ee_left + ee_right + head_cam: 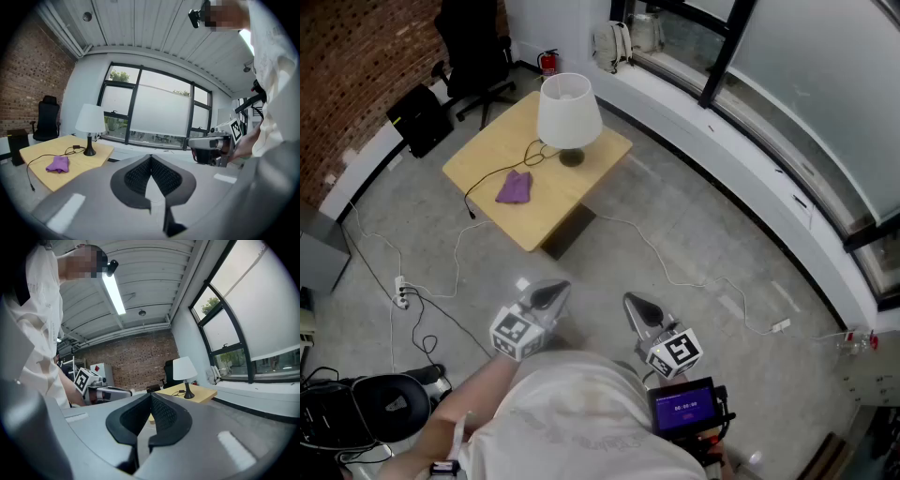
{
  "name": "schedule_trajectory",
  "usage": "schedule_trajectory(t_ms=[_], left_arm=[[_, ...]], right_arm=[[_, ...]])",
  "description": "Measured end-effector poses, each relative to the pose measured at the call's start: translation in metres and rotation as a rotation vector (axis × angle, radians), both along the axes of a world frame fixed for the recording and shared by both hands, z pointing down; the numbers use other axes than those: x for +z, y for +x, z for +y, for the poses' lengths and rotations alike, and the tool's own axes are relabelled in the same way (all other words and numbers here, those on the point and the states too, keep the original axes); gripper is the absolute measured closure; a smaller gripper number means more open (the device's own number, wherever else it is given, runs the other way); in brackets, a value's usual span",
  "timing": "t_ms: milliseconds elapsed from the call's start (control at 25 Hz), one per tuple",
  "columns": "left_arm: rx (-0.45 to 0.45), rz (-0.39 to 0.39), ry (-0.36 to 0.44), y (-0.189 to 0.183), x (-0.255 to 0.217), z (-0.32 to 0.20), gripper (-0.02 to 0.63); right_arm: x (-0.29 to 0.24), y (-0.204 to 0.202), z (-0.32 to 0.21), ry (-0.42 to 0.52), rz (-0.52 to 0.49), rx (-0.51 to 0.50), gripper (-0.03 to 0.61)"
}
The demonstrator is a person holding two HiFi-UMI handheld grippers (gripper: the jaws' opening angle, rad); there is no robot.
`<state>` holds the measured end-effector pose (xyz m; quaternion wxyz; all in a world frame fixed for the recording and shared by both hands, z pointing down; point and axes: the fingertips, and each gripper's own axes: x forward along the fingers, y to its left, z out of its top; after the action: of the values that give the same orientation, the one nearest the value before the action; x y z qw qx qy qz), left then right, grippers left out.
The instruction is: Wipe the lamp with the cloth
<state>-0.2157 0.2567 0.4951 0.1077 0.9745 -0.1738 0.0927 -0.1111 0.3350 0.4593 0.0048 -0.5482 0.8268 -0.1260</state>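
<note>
Left gripper [551, 294]: jaws together, empty.
Right gripper [639, 307]: jaws together, empty.
Cloth [515, 187]: purple, on table [546, 225], upper left of head view, beside lamp [569, 111].
Step, judged: approach the table. Open one gripper early, pinch a raised fold, and avoid the cord [532, 152].

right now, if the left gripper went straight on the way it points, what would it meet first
Probably the white window ledge, passing right of the table; depth is unclear.

Wht lamp [569, 111], purple cloth [514, 187]
</note>
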Motion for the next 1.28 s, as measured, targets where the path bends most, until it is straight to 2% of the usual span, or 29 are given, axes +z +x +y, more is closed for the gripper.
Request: schedule_trajectory(t_ms=[320,760,1280], left_arm=[[-0.004,-0.005,0.016,-0.003,-0.012,0.005,0.612],[-0.063,-0.039,0.039,-0.020,-0.017,-0.001,0.612],[-0.157,-0.050,0.009,-0.059,-0.009,-0.042,0.612]], right_arm=[[-0.010,-0.006,-0.001,0.054,-0.018,0.008,0.565],[-0.002,-0.010,-0.015,0.036,-0.024,-0.035,0.565],[0.002,-0.046,-0.066,-0.007,-0.024,-0.133,0.565]])
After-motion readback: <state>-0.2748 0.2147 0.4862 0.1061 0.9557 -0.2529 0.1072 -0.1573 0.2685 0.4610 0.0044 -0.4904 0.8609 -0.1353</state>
